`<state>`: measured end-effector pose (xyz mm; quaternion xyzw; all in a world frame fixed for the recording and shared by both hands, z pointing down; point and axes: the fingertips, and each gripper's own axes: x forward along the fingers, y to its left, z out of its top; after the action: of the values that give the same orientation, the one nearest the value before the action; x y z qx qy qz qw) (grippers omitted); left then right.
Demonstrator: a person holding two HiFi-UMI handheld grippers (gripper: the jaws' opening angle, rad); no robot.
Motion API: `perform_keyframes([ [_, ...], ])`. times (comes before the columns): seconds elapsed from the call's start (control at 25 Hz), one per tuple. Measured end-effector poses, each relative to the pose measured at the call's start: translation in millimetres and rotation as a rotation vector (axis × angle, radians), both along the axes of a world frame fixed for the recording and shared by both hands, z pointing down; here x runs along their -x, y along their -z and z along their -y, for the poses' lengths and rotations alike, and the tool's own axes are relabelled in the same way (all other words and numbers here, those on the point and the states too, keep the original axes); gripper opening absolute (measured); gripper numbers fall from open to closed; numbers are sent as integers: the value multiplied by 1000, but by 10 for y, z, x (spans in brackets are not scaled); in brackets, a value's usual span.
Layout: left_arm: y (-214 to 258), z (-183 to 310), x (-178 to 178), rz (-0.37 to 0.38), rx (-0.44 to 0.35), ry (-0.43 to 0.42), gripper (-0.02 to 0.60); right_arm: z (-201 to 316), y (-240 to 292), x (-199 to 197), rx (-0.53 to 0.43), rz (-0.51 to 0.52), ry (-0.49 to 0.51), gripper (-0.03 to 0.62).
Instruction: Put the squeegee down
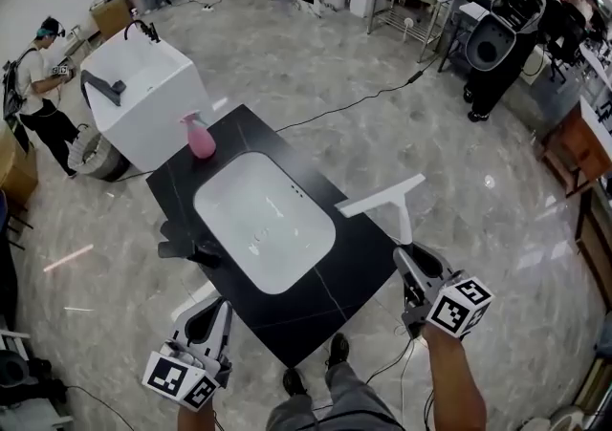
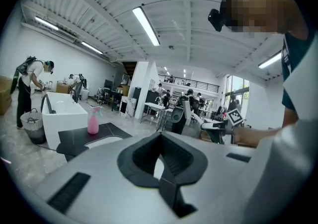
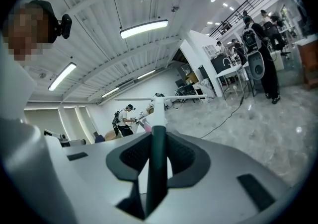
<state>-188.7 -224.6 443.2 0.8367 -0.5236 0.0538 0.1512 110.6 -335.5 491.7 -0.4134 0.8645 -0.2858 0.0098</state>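
In my right gripper (image 1: 413, 265) is a white squeegee (image 1: 383, 196). Its jaws are shut on the dark handle, and the blade hangs in the air just off the right edge of the black countertop (image 1: 356, 257). In the right gripper view the squeegee (image 3: 158, 111) sticks straight out from the right gripper (image 3: 158, 157), with its crossbar at the far end. My left gripper (image 1: 207, 326) hovers below the counter's near-left corner. The left gripper (image 2: 161, 164) has its jaws together with nothing between them.
The countertop holds a white sink basin (image 1: 216, 193), a pink spray bottle (image 1: 200, 137) at its far corner and a black faucet (image 1: 187, 247) on its left. A white washbasin unit (image 1: 143, 85) stands behind. A cable (image 1: 363, 104) crosses the floor. A person (image 1: 38, 85) stands far left.
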Motion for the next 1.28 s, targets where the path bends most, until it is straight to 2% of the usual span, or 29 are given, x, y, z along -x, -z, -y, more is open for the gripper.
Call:
perform_keyframes([
  [1.28, -901, 133, -138, -13, 154, 43, 5, 358, -1754, 82, 241, -53, 54, 94],
])
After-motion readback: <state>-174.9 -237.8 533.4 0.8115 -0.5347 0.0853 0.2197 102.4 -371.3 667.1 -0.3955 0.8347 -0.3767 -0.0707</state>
